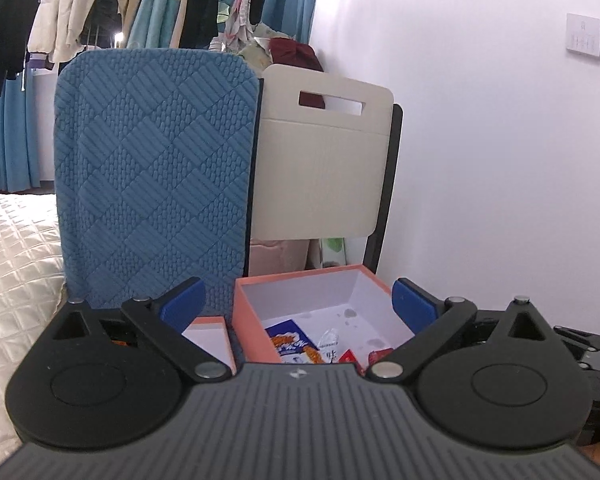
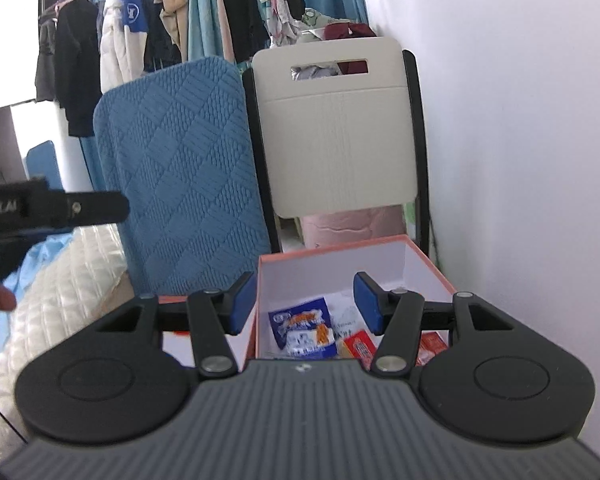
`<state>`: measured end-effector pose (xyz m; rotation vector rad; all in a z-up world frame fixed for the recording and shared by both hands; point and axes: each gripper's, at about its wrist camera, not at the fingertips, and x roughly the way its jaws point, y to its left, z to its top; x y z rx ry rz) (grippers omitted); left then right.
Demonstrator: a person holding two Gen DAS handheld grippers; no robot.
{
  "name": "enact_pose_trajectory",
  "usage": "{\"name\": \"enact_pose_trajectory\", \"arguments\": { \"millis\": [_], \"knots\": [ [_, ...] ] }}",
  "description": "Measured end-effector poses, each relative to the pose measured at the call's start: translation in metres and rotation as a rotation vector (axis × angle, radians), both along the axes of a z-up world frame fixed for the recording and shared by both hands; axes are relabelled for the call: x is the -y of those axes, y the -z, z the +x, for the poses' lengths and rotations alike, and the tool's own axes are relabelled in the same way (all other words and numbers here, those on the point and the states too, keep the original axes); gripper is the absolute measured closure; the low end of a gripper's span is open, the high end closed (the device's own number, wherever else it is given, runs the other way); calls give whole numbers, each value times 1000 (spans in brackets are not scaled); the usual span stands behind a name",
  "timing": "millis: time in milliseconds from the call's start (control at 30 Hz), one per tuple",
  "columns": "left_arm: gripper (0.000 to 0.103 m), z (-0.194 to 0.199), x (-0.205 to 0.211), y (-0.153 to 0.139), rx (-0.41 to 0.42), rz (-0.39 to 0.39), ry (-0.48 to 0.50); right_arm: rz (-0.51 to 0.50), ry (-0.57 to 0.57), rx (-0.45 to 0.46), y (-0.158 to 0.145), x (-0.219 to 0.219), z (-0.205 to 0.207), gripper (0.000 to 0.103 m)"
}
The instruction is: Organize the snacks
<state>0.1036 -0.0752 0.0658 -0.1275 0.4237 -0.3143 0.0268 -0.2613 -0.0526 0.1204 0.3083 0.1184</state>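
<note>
Quilted bed cover (image 2: 60, 292): far left, pale, soft
Blue padded panel (image 1: 156, 176): upright, left of the boxes
Second box (image 1: 210, 336): just left of the main box, only a corner visible, contents hidden
Left gripper (image 1: 298, 304): jaws spread wide, nothing between the pads, poised above the box mouth
Pink box (image 1: 256, 320): open, white inside, below the white chair back (image 2: 336, 128); stiff card walls, firm enough to pinch at the rim
Blue-and-orange snack packet (image 2: 302, 326): flat on the box floor; probably light, crinkly and slippery, best pinched at a sealed edge rather than across the puffed middle
Red packets (image 2: 360, 346): right of the blue one, partly hidden by the finger; small, likely just as light
Right gripper (image 2: 304, 306): jaws about half apart, empty, aimed into the box
Wall (image 1: 500, 160): white, right edge, close beside the box
</note>
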Motion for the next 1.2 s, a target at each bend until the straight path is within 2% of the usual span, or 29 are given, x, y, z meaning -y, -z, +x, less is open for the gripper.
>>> {"name": "enact_pose_trajectory", "arguments": {
  "millis": [267, 467, 733, 1033, 1200],
  "knots": [
    [2, -12, -8, 16, -32, -1, -8, 6, 29, -34, 11, -1, -18, 47],
    [2, -28, -17, 16, -43, -12, -16, 26, 32, -87, 19, -1, -28, 47],
    [2, -35, -19, 19, -61, -7, -9, 1, 48, -83, 21, -4, -32, 47],
    [2, -29, -28, 23, -81, -38, -56, -19, 51, -87, 23, -6, -30, 47],
    [2, -29, -28, 23, -82, -28, -58, -17, 52, -88, 25, -7, -30, 47]
  ]
}}
